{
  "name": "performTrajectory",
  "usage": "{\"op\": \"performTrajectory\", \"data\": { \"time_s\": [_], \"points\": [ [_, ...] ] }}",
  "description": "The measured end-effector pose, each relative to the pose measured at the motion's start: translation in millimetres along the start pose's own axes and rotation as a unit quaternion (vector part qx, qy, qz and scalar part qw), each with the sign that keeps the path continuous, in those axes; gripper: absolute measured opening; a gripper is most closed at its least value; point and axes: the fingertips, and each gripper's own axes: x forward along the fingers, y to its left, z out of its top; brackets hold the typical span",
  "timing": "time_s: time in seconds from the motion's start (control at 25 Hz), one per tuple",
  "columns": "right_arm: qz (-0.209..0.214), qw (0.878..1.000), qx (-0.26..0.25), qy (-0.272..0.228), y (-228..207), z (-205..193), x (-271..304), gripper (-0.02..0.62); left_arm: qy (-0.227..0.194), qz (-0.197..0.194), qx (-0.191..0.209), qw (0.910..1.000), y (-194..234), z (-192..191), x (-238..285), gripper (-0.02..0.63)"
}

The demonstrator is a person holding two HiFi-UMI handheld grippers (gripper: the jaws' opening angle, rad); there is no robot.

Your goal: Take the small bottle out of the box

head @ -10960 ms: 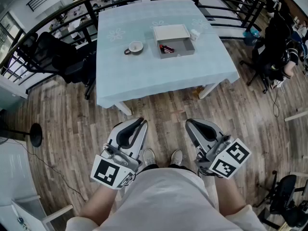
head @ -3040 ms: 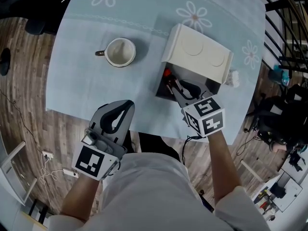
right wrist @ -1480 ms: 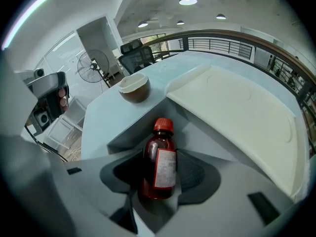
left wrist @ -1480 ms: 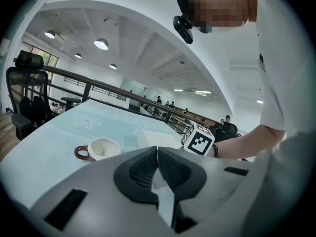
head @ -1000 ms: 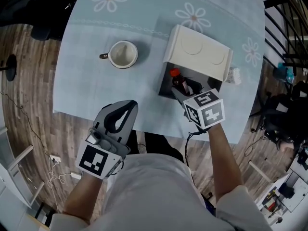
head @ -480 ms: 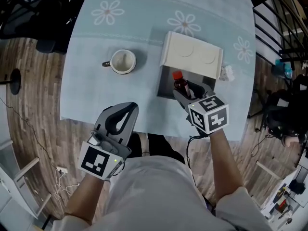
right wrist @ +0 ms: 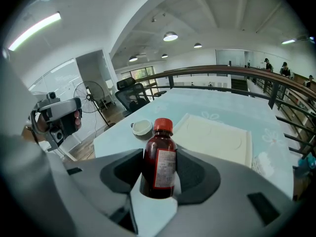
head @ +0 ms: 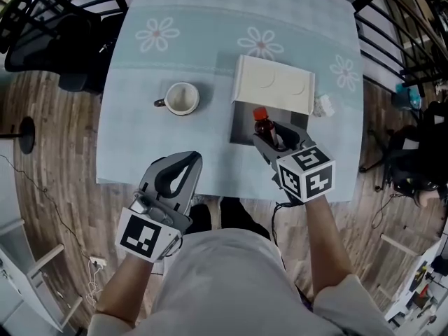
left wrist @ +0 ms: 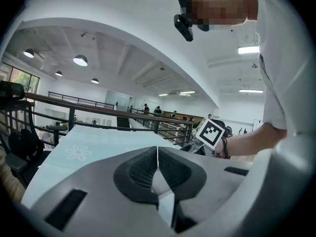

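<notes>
The small bottle (right wrist: 159, 159), dark brown glass with a red cap and a pale label, stands upright between the jaws of your right gripper (head: 275, 137), which are clamped on its body from both sides. From the head view the bottle (head: 264, 127) shows over the open grey box (head: 239, 126), near its middle; you cannot tell from here whether its base has cleared the rim. The box's white lid (head: 274, 84) is folded back on the far side, and in the right gripper view that lid (right wrist: 212, 132) lies flat just beyond the bottle. A small crumpled white item (head: 323, 106) sits just beside the box's right far corner. To the left of the box, well apart from it, a white mug (head: 182, 98) stands on the pale blue tablecloth (head: 154, 145) with its handle turned left. Your left gripper (head: 183, 170) hangs at the near edge of the table, away from the box, its jaws pressed together with nothing between them. A dark office chair (head: 42, 30) stands off the table's far left corner on the wooden floor (head: 49, 152).
</notes>
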Motion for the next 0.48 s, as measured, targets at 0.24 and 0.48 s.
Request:
{"op": "performTrajectory", "data": {
  "time_s": [0.24,0.48],
  "points": [
    [-0.013,0.999,0.007,-0.028,11.6,12.1,-19.6,0.222,-0.008,-0.01,0.014,0.9998,-2.0,13.9,-10.6,0.021],
    [-0.022,0.998,0.014,-0.061,24.6,25.2,-39.4,0.222,-0.019,-0.023,0.026,0.9992,-6.5,27.1,-17.4,0.021]
  ]
}}
